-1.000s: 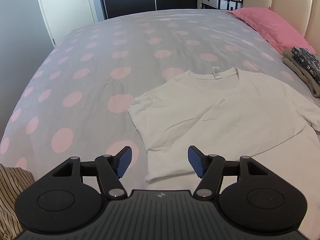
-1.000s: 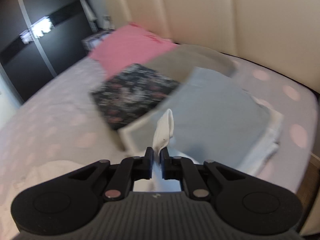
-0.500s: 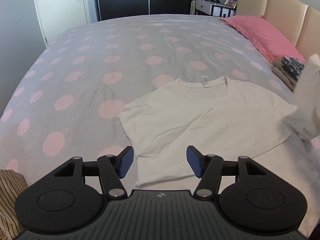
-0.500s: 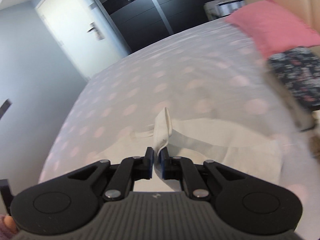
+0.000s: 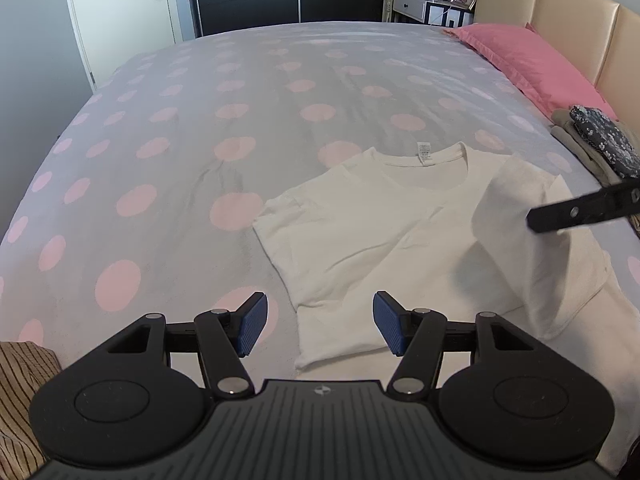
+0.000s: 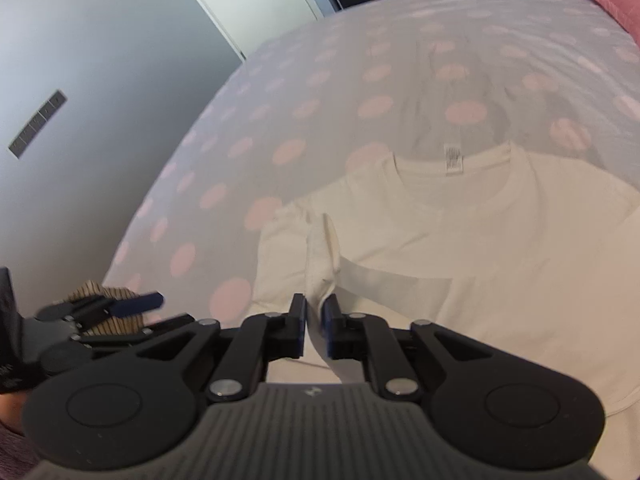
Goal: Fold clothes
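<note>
White T-shirt (image 5: 400, 248) lies flat on the dotted bed (image 5: 200, 120), neck label away from us | right tongs (image 6: 315, 322) clench its sleeve, lifted over the chest | left tongs (image 5: 316, 322) gape empty by the hem | we judge: lay the sleeve flat, edge straight.

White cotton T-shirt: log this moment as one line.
white cotton T-shirt flat on polka-dot bedspread | right gripper shut on sleeve, carrying it over body | left gripper open, empty

The left gripper (image 5: 318, 326) hovers level with its blue-padded fingers (image 5: 251, 322) spread wide and nothing between them. The right gripper (image 6: 315, 330) has its jaws pinched together on a fold of white shirt (image 6: 460, 248).
</note>
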The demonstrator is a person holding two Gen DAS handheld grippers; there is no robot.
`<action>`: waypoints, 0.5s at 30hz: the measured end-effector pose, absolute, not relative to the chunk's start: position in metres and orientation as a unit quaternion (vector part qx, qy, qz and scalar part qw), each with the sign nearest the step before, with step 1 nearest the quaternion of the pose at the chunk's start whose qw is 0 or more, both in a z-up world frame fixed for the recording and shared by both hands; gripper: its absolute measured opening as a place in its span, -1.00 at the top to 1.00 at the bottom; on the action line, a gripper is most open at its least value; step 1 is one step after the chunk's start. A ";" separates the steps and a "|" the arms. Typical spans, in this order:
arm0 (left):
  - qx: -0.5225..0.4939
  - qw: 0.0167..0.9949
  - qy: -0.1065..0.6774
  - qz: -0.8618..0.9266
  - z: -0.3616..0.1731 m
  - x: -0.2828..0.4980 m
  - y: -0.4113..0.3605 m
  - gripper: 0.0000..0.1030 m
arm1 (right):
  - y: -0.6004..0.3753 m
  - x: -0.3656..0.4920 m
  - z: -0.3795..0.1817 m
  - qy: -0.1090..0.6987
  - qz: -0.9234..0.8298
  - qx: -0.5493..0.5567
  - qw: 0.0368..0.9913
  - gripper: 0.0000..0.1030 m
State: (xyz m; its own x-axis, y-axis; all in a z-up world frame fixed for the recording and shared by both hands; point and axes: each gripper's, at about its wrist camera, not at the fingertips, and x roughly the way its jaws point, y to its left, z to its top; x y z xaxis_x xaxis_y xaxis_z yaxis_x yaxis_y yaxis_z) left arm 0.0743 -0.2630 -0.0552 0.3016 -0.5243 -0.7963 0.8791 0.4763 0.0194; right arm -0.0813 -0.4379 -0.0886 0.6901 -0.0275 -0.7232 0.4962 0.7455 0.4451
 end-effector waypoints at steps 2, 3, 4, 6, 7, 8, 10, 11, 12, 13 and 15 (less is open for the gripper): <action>0.236 0.771 0.379 -0.455 -0.057 0.075 -0.263 -0.11 | -0.435 -0.077 -0.096 0.374 -0.151 0.320 0.857 0.61; 0.236 0.770 0.379 -0.455 -0.057 0.075 -0.263 -0.11 | -0.434 -0.077 -0.098 0.378 -0.150 0.319 0.856 0.55; 0.237 0.769 0.380 -0.456 -0.058 0.075 -0.263 -0.11 | -0.435 -0.078 -0.098 0.378 -0.150 0.318 0.856 0.44; 0.236 0.768 0.382 -0.457 -0.058 0.075 -0.263 -0.11 | -0.437 -0.081 -0.098 0.377 -0.152 0.318 0.857 0.41; 0.235 0.767 0.383 -0.458 -0.059 0.075 -0.264 -0.11 | -0.439 -0.083 -0.098 0.376 -0.155 0.318 0.856 0.41; 0.233 0.765 0.386 -0.460 -0.060 0.074 -0.266 -0.11 | -0.442 -0.085 -0.099 0.376 -0.159 0.319 0.855 0.41; 0.228 0.761 0.391 -0.465 -0.064 0.073 -0.270 -0.11 | -0.447 -0.091 -0.101 0.376 -0.168 0.318 0.854 0.41; 0.225 0.758 0.395 -0.469 -0.066 0.072 -0.273 -0.11 | -0.452 -0.095 -0.103 0.378 -0.173 0.316 0.853 0.41; 0.223 0.754 0.398 -0.472 -0.068 0.071 -0.276 -0.11 | -0.456 -0.098 -0.105 0.380 -0.178 0.314 0.852 0.41; 0.225 0.753 0.400 -0.472 -0.071 0.069 -0.280 -0.11 | -0.460 -0.102 -0.107 0.381 -0.183 0.311 0.851 0.41; 0.239 0.753 0.397 -0.467 -0.078 0.067 -0.290 -0.11 | -0.468 -0.110 -0.112 0.384 -0.193 0.307 0.849 0.41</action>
State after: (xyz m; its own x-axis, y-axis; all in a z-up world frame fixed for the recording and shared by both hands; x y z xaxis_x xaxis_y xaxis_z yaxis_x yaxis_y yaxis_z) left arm 0.0672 -0.2895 -0.0781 0.2496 -0.5138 -0.8208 0.8928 0.4503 -0.0104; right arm -0.1097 -0.4681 -0.1118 0.6305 -0.0914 -0.7708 0.5629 0.7376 0.3730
